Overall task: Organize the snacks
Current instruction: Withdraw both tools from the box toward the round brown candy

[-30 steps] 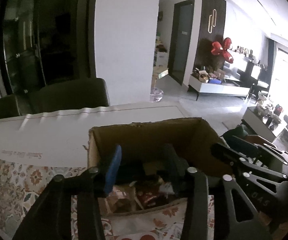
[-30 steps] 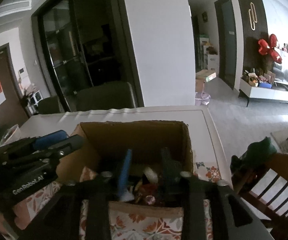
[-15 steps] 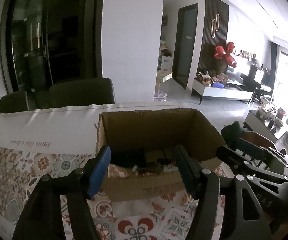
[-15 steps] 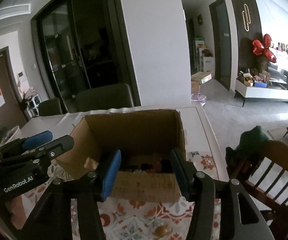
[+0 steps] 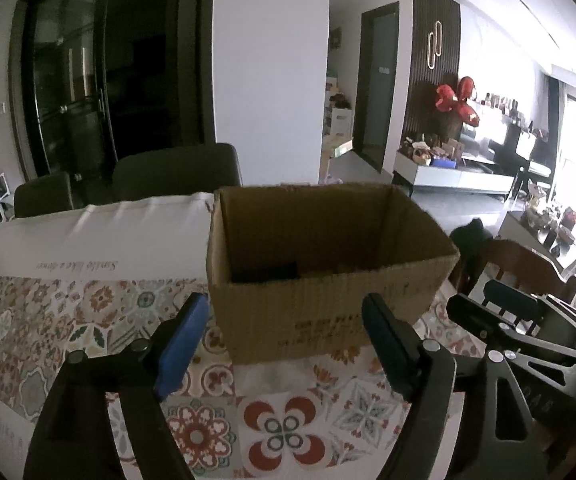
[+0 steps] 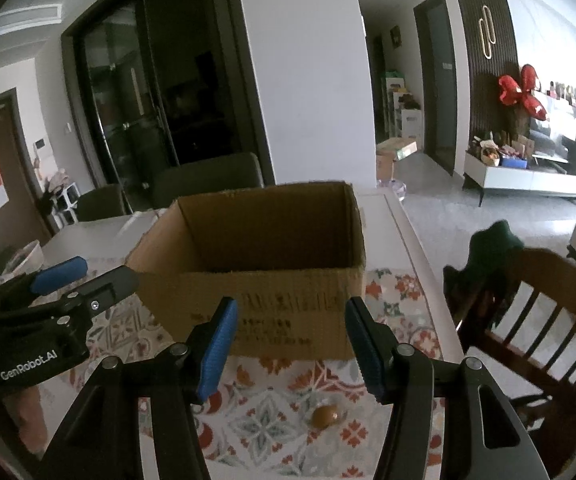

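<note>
Left wrist: hand-held gripper (image 5: 285, 336) withdrew from box (image 5: 320, 280).

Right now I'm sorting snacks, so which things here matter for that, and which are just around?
Belong to the job:
cardboard box
small wrapped snack on the patterned tablecloth

Just lying about:
wooden chair
dark chairs

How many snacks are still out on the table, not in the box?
1: a small brown wrapped snack on the tablecloth, in front of the box, between the right gripper's fingers. More may be hidden behind the box or grippers.
</note>
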The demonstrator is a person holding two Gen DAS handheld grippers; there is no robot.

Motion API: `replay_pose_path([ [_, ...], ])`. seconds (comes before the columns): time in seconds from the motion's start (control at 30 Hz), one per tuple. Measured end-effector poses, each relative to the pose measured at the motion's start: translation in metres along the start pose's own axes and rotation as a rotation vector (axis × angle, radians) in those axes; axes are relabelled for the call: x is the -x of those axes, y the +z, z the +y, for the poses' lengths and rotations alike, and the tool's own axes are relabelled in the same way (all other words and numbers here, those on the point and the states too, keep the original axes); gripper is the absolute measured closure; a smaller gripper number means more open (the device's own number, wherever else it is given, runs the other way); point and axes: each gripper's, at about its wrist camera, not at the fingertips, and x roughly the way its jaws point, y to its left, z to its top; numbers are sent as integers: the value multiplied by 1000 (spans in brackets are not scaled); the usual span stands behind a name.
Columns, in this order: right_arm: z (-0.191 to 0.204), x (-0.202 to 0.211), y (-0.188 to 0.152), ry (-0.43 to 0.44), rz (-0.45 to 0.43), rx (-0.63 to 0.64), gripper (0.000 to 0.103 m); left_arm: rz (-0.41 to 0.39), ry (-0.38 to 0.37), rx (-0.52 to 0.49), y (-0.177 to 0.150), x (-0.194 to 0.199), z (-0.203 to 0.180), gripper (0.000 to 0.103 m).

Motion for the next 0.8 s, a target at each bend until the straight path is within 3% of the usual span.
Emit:
replay_pose_path([
  [0.8,-21,-38,-71,-7,195,-60,47,228,30,-25,-75,-52,-10,23],
])
